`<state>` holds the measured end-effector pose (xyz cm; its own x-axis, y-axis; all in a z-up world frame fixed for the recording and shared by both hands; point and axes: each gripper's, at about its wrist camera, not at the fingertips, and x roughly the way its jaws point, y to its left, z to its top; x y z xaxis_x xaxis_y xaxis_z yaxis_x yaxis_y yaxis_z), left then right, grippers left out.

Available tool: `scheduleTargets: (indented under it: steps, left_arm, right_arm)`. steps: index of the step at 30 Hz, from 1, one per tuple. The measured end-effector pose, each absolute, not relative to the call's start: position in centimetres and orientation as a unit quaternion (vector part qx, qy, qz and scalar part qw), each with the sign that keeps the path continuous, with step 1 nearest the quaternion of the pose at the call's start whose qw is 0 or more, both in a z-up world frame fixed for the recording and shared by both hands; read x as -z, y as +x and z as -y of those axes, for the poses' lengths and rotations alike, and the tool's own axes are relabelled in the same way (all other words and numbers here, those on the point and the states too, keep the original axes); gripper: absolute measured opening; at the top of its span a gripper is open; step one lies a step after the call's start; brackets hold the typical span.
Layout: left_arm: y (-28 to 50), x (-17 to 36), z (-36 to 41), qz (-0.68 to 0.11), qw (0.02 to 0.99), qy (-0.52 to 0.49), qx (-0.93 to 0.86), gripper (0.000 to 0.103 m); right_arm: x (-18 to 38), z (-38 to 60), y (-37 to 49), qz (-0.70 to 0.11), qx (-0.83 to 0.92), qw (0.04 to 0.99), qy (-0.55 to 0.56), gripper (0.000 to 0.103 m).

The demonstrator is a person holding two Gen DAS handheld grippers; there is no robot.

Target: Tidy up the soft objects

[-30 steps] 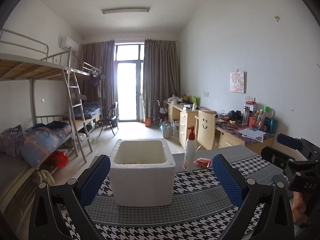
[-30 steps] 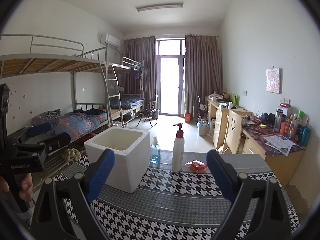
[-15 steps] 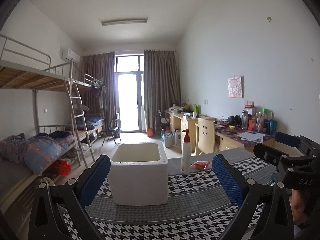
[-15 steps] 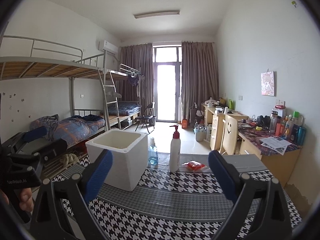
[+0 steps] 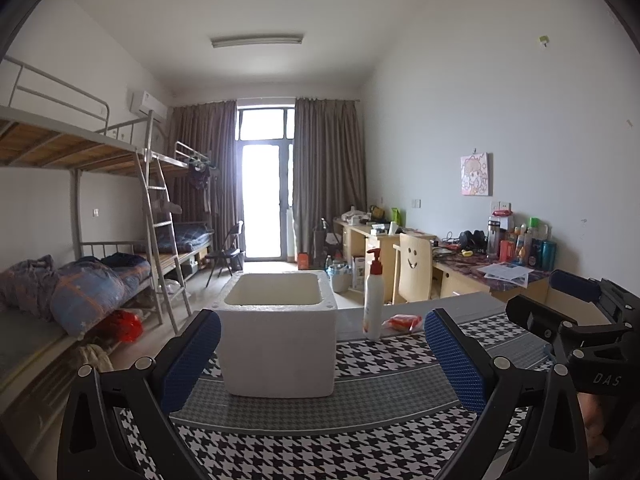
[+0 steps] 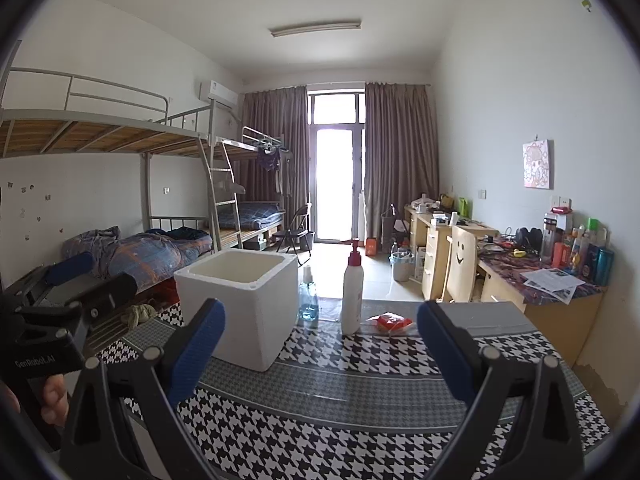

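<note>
A white foam box point(image 5: 278, 332) point(image 6: 240, 304) stands open-topped on the houndstooth tablecloth point(image 5: 360, 440) point(image 6: 360, 420). Its inside is hidden from this low angle. A small red soft packet point(image 5: 402, 321) point(image 6: 390, 321) lies at the far side of the table, right of a white pump bottle point(image 5: 373, 300) point(image 6: 352, 292). My left gripper point(image 5: 322, 360) is open and empty, facing the box from the near side. My right gripper point(image 6: 320, 356) is open and empty too, with the box to its left. Each gripper shows in the other's view, at the edge.
A clear blue spray bottle point(image 6: 308, 296) stands behind the box beside the pump bottle. Bunk beds point(image 5: 80, 240) line the left wall. A cluttered desk point(image 6: 540, 280) and a wooden chair point(image 5: 416, 268) stand to the right, beyond the table edge.
Both cameras have tilted upward and dropped lower, so the box's inside no longer shows. Both grippers stay open; nothing on the table has moved.
</note>
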<state>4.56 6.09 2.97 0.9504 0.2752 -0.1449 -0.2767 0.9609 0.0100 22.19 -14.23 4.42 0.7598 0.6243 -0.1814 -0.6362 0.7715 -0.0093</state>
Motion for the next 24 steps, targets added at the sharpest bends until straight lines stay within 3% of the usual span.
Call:
scheduleTargets:
  steps: [24]
  left_arm:
    - [4.5, -0.4, -6.0, -0.093, 0.982, -0.010, -0.163, 0.102]
  right_arm:
    - [-1.9, 14.6, 21.5, -0.095, -0.354, 0.930, -0.031, 0.098]
